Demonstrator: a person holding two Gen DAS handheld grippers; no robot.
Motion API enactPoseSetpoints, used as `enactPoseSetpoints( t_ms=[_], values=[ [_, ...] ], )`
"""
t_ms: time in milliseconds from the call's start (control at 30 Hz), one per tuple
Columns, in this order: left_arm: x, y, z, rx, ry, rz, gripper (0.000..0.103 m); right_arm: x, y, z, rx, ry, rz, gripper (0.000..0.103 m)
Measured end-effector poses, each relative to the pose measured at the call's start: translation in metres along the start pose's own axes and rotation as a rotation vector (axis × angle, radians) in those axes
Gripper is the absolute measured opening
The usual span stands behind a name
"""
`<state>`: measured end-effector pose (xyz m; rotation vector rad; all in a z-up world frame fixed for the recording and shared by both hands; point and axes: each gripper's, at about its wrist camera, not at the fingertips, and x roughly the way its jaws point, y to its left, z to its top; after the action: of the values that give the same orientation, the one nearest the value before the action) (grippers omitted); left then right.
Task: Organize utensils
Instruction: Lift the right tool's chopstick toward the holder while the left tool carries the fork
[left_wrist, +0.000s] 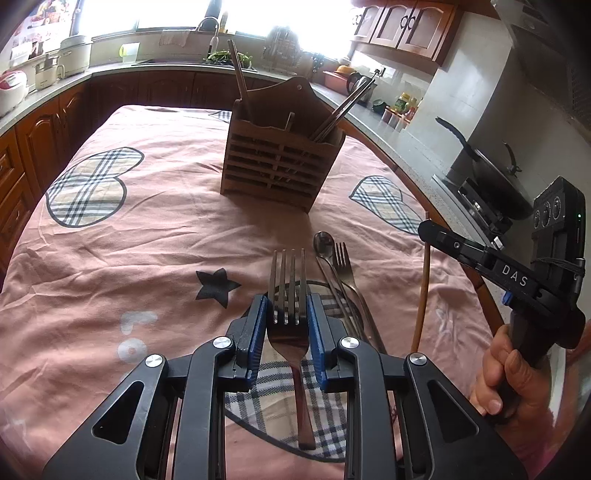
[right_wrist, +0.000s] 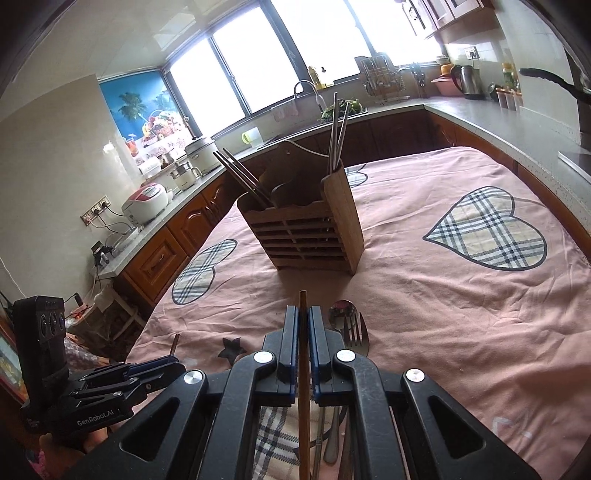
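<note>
Forks: two, one fork (left_wrist: 287, 295) raised and one fork (left_wrist: 343, 263) lying on the cloth. Spoons: one spoon (left_wrist: 324, 242). Racks: one rack (left_wrist: 280, 162). Wooden chopsticks: one chopstick (left_wrist: 423, 284) outside the rack. Metal chopsticks (right_wrist: 338, 129) in the rack: count unclear.

White letters "DAS" stand on the black side of the right claw (left_wrist: 428, 230). "GenRobot.AI" is printed in white on the left claw (right_wrist: 173, 363) body.
</note>
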<state>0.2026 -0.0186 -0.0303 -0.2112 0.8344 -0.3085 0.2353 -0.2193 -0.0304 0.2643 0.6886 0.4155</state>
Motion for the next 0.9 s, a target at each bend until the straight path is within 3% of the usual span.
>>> enactPoseSetpoints(
  t_ms=[433, 900],
  values=[
    [-0.032, 0.000, 0.004, 0.008, -0.104, -0.009, 0.020, -0.030, 0.023, 0.008, -0.040, -0.082, -0.001, 0.005],
    [-0.043, 0.008, 0.036, 0.003, -0.198, 0.002, 0.020, -0.043, 0.025, 0.029, -0.049, -0.163, -0.006, 0.005]
  ],
)
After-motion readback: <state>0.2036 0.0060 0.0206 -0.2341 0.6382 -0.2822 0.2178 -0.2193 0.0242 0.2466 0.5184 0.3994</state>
